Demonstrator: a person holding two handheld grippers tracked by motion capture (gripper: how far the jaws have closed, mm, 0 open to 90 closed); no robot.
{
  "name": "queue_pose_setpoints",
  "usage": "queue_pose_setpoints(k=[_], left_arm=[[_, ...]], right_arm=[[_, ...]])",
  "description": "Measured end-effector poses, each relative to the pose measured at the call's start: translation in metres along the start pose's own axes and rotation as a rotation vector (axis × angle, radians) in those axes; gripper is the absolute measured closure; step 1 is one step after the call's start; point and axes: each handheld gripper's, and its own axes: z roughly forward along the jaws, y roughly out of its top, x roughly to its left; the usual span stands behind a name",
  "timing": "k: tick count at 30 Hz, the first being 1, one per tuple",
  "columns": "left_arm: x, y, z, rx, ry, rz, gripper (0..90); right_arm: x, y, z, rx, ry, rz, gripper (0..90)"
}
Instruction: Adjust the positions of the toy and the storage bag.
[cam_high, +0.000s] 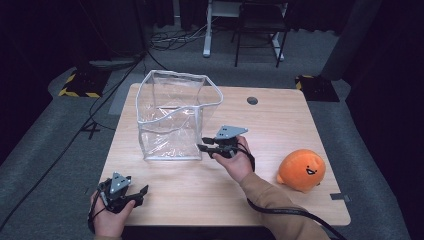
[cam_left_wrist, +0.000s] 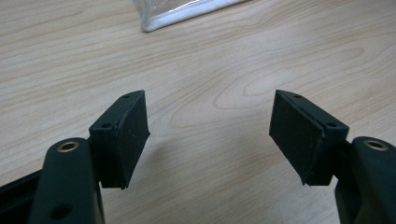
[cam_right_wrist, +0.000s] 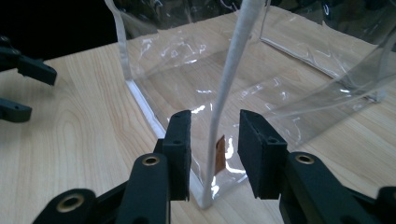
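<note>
Table (cam_high: 270, 125) of pale wood holds a clear plastic bag (cam_high: 172, 117) standing upright at its far left. The right gripper (cam_high: 202, 144) sits at the bag's near right corner, its fingers (cam_right_wrist: 180, 149) spread either side of the white edge seam, not pressing it. Near the left front edge, the left gripper (cam_high: 143, 192) rests with fingers (cam_left_wrist: 126, 135) spread wide over bare wood. An orange plush toy (cam_high: 301, 170) lies far right.

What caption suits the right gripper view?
Right gripper fingers straddle the white-edged corner of a clear plastic bag.
</note>
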Motion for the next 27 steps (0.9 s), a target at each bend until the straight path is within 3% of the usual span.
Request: queue_pose_setpoints(k=[3, 6, 9, 11, 13, 14, 21, 27], left_arm=[[0.000, 0.002, 0.002, -0.009, -0.010, -0.001, 29.0], [0.000, 0.004, 0.002, -0.015, -0.008, 0.000, 29.1], [0.000, 0.007, 0.003, -0.026, -0.004, -0.001, 29.1], [-0.001, 0.010, 0.004, -0.032, 0.003, 0.025, 28.7], [-0.003, 0.013, 0.006, -0.029, 0.017, 0.061, 28.4], [-0.004, 0.014, 0.008, -0.030, 0.014, 0.065, 28.2], [-0.006, 0.024, 0.019, -0.044, 0.012, 0.057, 28.1], [-0.006, 0.031, 0.023, -0.060, 0.009, 0.057, 28.2]], right_arm=[[-0.001, 0.003, 0.006, 0.009, -0.001, -0.011, 71.2], [-0.002, 0.005, 0.010, 0.027, 0.000, -0.030, 82.9], [-0.001, 0.006, 0.009, 0.037, -0.012, -0.030, 86.4], [-0.002, 0.005, 0.005, 0.035, -0.014, -0.014, 87.4], [-0.005, 0.000, 0.000, 0.009, 0.002, 0.043, 88.4], [-0.004, -0.001, -0.002, 0.007, 0.006, 0.048, 90.0], [0.001, 0.001, -0.017, 0.014, -0.004, 0.024, 90.0], [0.003, 0.013, -0.009, 0.014, -0.055, 0.017, 69.0]])
